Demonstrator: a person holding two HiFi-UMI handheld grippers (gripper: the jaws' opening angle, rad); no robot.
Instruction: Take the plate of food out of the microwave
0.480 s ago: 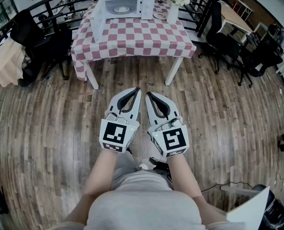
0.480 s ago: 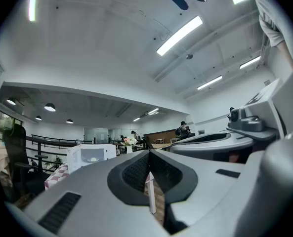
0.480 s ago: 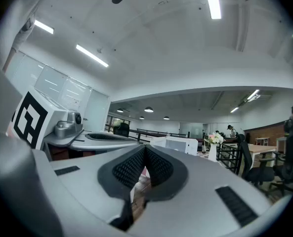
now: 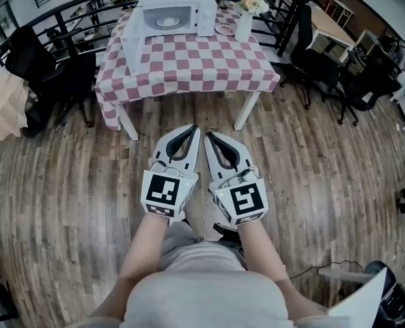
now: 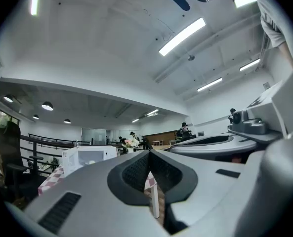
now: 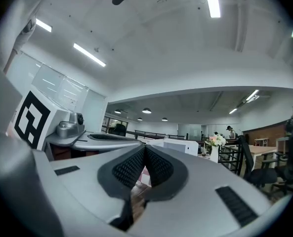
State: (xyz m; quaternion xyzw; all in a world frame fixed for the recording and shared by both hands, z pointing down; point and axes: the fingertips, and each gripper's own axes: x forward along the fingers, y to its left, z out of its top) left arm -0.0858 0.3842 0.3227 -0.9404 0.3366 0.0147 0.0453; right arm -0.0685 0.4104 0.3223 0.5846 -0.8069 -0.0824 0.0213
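Both claws crept nearer the table (image 4: 188, 67). The left claw (image 4: 194, 128) and right claw (image 4: 208, 134) are pinched closed and empty. Far ahead, the plate (image 4: 166, 22) probably sits inside the microwave (image 4: 203, 14). Closed claws could shove it and spill the food.

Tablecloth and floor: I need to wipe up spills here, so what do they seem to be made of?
The tablecloth looks like matte cloth, perhaps vinyl: red-and-white checks, draping in folds at the corners. The floor looks like wood or wood-look planks: streaky brown grain, narrow boards, slight sheen.
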